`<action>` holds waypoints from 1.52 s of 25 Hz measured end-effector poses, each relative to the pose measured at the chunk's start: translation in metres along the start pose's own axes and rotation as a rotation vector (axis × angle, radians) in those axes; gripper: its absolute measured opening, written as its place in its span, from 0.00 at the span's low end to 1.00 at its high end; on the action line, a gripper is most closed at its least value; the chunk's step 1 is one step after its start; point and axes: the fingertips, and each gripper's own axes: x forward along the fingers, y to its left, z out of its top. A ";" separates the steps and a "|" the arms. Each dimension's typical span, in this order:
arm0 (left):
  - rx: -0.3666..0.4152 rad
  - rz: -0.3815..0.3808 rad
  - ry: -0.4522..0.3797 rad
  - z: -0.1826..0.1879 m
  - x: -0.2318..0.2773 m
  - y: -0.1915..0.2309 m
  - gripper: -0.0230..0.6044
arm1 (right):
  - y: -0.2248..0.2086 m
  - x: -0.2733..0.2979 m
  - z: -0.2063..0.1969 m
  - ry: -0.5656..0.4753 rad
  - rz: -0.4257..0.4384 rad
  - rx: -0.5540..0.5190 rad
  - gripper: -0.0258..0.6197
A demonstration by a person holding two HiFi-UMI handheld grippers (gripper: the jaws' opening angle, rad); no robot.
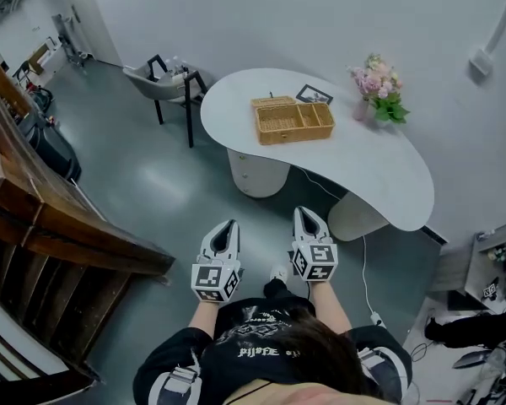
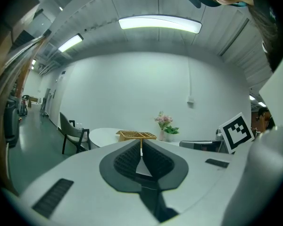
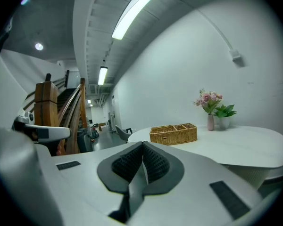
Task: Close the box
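A wicker box (image 1: 293, 119) with open compartments stands on the white table (image 1: 379, 175), lid up at its far left side. It also shows small in the left gripper view as the box (image 2: 136, 135) and larger in the right gripper view as the box (image 3: 173, 133). My left gripper (image 1: 228, 225) and right gripper (image 1: 304, 213) are held near my body over the floor, well short of the table. Both are shut with nothing between the jaws: left gripper (image 2: 141, 142), right gripper (image 3: 143, 144).
A vase of pink flowers (image 1: 377, 89) and a framed picture (image 1: 314, 95) sit on the table by the box. A grey chair (image 1: 163, 84) stands left of the table. A wooden stair railing (image 1: 59, 218) runs along the left. A cable (image 1: 364, 268) trails on the floor.
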 end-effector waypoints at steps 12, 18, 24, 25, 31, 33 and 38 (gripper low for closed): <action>-0.054 0.096 0.038 -0.006 0.102 -0.005 0.08 | -0.066 0.068 0.027 0.013 0.075 -0.055 0.08; -0.064 0.108 0.031 -0.011 0.139 -0.018 0.08 | -0.095 0.086 0.027 0.019 0.101 -0.050 0.08; -0.051 0.090 0.040 -0.014 0.158 -0.029 0.08 | -0.107 0.098 0.020 0.045 0.120 -0.026 0.08; -0.053 0.091 0.044 -0.015 0.160 -0.028 0.08 | -0.108 0.100 0.018 0.050 0.122 -0.024 0.08; -0.056 0.082 0.050 -0.015 0.176 -0.021 0.08 | -0.112 0.115 0.020 0.060 0.128 -0.025 0.08; -0.053 0.072 0.039 -0.012 0.186 -0.016 0.08 | -0.116 0.125 0.023 0.056 0.121 -0.023 0.08; -0.035 0.061 0.033 -0.001 0.213 0.006 0.08 | -0.119 0.155 0.029 0.056 0.103 -0.022 0.08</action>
